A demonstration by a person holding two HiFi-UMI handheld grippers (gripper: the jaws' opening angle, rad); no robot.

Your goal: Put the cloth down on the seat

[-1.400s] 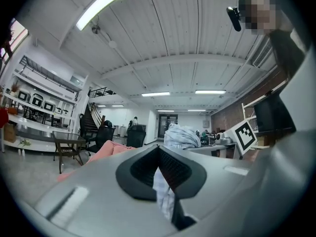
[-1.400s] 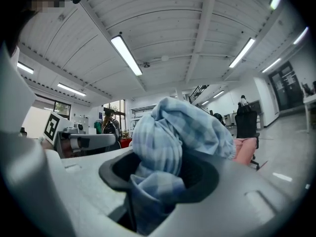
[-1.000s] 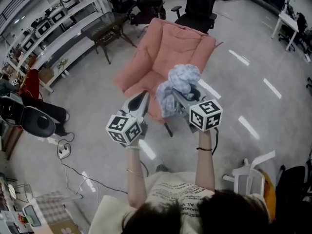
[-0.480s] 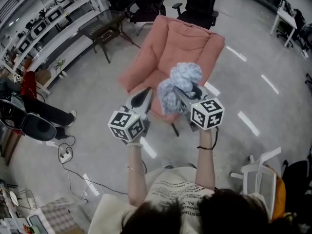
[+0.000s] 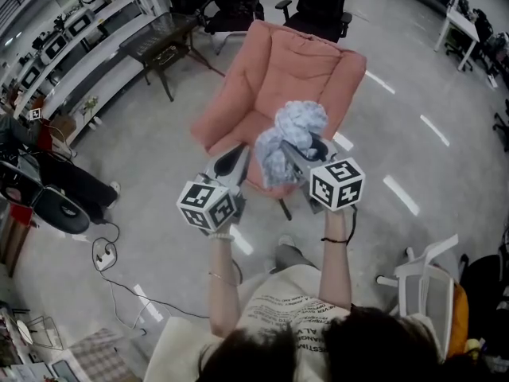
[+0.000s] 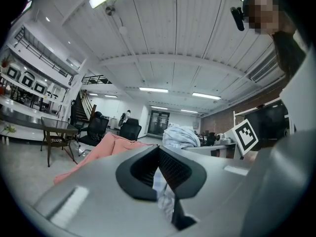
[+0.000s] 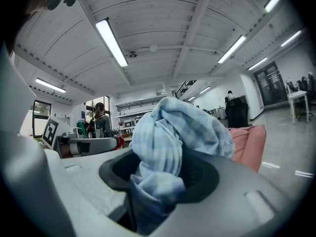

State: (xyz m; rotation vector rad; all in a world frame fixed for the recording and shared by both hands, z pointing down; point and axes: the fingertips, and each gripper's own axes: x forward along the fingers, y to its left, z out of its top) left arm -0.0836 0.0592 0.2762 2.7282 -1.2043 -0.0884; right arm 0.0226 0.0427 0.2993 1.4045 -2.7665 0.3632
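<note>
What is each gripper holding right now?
Left gripper: closed, pinching a thin fold of the crumpled pale-blue checked cloth.
Right gripper: closed on a thick bunch of the same cloth.

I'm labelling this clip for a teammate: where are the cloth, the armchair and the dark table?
cloth (image 5: 301, 122), head view, top of the bunched bundle.
armchair (image 5: 306, 62), head view, pink backrest.
table (image 5: 161, 38), head view, dark top.

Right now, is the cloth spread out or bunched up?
Bunched up: the cloth sits as a crumpled wad in the right gripper.
</note>
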